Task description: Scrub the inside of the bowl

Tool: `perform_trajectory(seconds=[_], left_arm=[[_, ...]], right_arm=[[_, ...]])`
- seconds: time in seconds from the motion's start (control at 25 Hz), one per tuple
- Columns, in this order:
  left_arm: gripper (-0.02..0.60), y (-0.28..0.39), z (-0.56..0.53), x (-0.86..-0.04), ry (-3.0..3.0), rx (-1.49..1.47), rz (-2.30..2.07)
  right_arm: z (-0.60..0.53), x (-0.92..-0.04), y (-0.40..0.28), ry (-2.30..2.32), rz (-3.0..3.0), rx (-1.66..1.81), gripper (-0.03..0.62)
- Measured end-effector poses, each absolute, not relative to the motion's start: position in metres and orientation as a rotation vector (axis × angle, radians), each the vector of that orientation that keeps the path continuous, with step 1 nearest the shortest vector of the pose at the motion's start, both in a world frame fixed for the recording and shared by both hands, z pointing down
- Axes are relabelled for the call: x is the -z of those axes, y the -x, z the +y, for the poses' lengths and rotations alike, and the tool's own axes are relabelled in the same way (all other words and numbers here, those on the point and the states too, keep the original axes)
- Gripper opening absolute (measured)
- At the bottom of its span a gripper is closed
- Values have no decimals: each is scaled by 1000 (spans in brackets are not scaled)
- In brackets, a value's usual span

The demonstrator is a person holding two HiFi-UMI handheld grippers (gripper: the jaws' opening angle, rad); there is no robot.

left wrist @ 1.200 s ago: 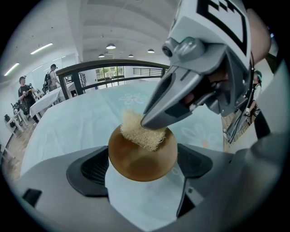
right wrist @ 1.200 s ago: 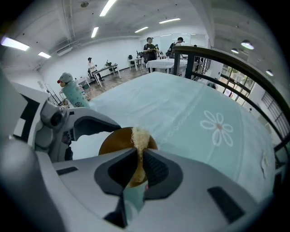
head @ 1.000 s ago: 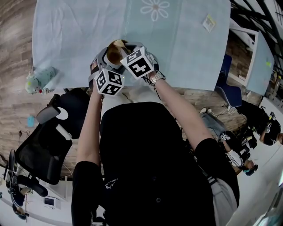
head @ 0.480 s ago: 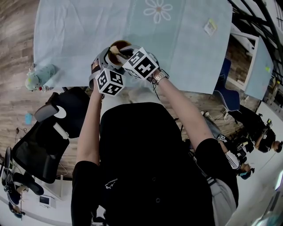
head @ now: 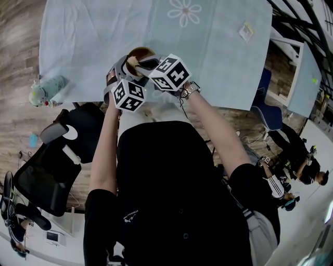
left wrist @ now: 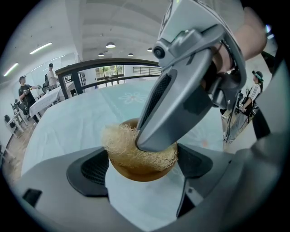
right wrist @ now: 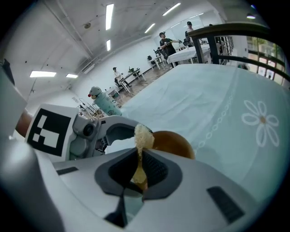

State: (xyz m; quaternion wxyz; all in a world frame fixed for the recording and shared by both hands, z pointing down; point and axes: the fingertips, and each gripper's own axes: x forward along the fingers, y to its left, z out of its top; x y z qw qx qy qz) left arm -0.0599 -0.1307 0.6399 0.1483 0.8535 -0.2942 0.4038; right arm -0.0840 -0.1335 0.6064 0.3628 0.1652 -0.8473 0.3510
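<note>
A brown wooden bowl [head: 140, 52] is held over the near edge of the table, tilted toward me. My left gripper [head: 124, 66] is shut on the bowl [left wrist: 144, 171], whose sides sit between the two dark pads. A pale, fibrous loofah scrubber [left wrist: 121, 144] lies inside the bowl. My right gripper [head: 144, 63] is shut on the scrubber [right wrist: 141, 136], pinched thin between its jaws, and its grey finger [left wrist: 181, 97] pushes down into the bowl. In the right gripper view the bowl [right wrist: 174, 142] shows just past the jaws, with the left gripper [right wrist: 93, 131] beside it.
The table wears a light blue cloth [head: 218, 57] with a white daisy print [head: 182, 10]. A small card [head: 245, 31] lies at the far right. A teal plush-topped bottle [head: 46, 92] stands at the left edge. A black office chair [head: 52, 176] is at my left.
My right gripper has shifted slightly to the right and turned, dragging the scrubber inside the bowl. The left gripper and the bowl have barely moved.
</note>
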Motion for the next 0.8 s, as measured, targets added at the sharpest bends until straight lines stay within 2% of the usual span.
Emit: perform_trajectory(seconds=[0.44,0.8], left_arm=[[468,61,-131,-640,-2447,-1171,-847],[468,58,-131,-639,-2439,-1181,-848]], right_arm=[[-145,-596,62,-509,-2151,-977,41],[-155,-613,68,-558,-2051,-736,41]])
